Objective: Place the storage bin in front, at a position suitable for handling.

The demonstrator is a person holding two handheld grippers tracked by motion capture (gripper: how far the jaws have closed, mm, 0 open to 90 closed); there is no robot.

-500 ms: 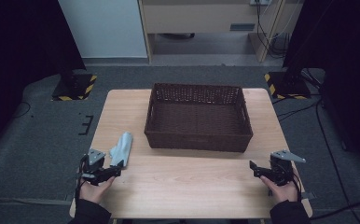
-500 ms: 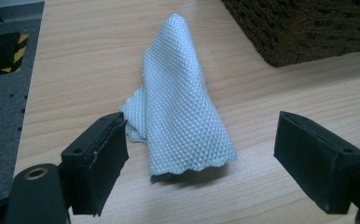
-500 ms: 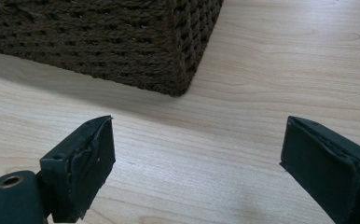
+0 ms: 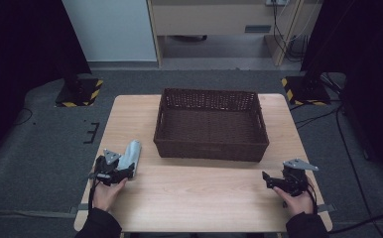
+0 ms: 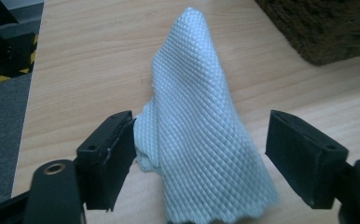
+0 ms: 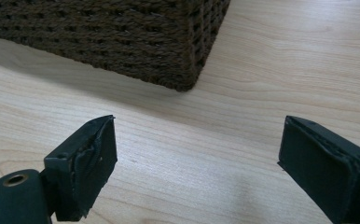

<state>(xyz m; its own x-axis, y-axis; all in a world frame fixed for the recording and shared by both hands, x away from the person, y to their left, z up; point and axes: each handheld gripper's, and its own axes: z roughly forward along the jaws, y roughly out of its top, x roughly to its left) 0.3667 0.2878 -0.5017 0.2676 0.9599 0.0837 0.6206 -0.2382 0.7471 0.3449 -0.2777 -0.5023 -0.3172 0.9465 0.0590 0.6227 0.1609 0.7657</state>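
A pale blue-white mesh cloth (image 4: 132, 153) lies bunched on the wooden table (image 4: 199, 196), near its left edge. My left gripper (image 4: 126, 171) sits at the cloth's near end. In the left gripper view, the cloth (image 5: 194, 107) lies between the wide-open jaws of the left gripper (image 5: 201, 161); the left pad's edge sits right by a fold and the right pad stands apart. My right gripper (image 4: 268, 179) rests low at the table's right front, open and empty. In the right gripper view, the right gripper (image 6: 197, 168) points at a corner of the dark woven basket (image 6: 122, 37).
The dark brown woven basket (image 4: 210, 147) stands empty at the middle back of the table. Bare wood runs between the two grippers along the front. Black stands with yellow-striped bases (image 4: 78, 94) sit on the grey floor beyond the table's far corners.
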